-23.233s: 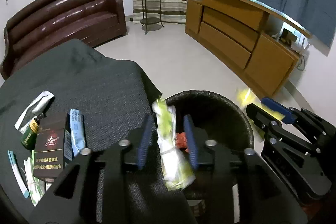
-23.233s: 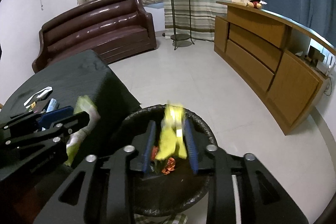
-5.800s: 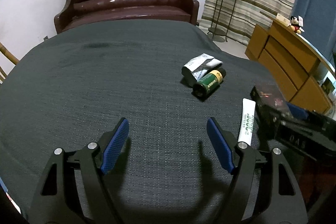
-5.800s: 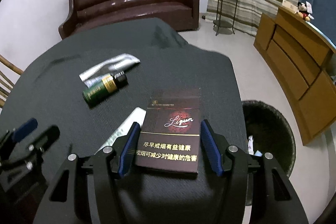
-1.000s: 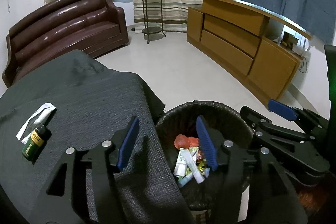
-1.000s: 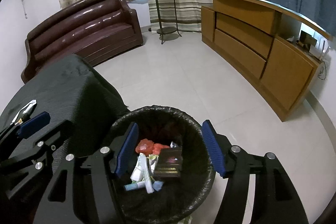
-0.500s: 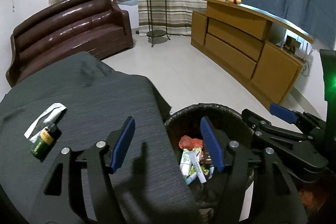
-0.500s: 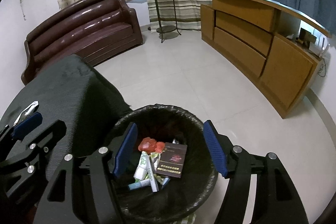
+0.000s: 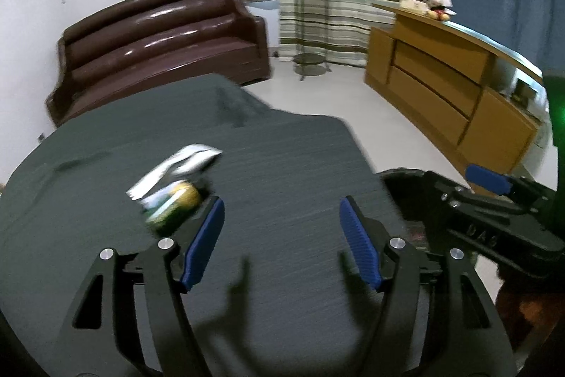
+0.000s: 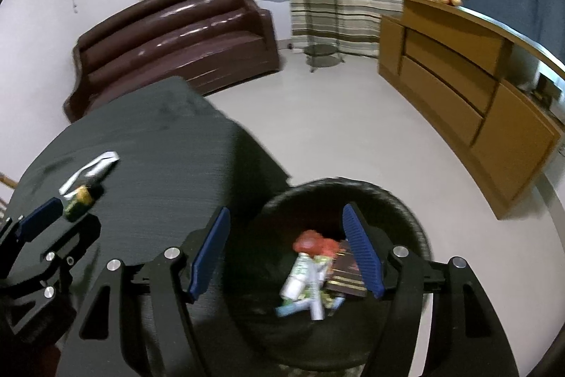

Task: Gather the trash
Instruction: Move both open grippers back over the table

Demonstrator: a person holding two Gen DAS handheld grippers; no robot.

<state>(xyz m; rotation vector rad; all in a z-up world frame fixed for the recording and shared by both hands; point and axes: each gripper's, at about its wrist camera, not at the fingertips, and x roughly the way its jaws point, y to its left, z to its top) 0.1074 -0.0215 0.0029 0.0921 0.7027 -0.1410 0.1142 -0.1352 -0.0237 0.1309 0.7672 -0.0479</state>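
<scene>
A small green bottle with a yellow label (image 9: 174,207) and a white wrapper (image 9: 180,163) lie on the dark cloth-covered table (image 9: 282,165). My left gripper (image 9: 282,239) is open and empty over the table, just right of the bottle. My right gripper (image 10: 286,246) is open and empty above the black trash bin (image 10: 406,211), which holds a dark cigarette box (image 10: 348,271), white tubes (image 10: 300,274) and red trash (image 10: 312,244). The bottle (image 10: 79,200) and wrapper (image 10: 91,168) also show in the right wrist view. The right gripper (image 9: 494,200) shows at the right of the left wrist view.
A brown leather sofa (image 9: 159,48) stands behind the table. A wooden sideboard (image 9: 452,98) runs along the right wall. A plant stand (image 9: 310,6) stands by striped curtains. White tiled floor (image 10: 335,136) lies between the table and the sideboard.
My left gripper has swung left from the bin to over the table, toward the bottle and wrapper. My right gripper stays open above the bin, shifted slightly left.
</scene>
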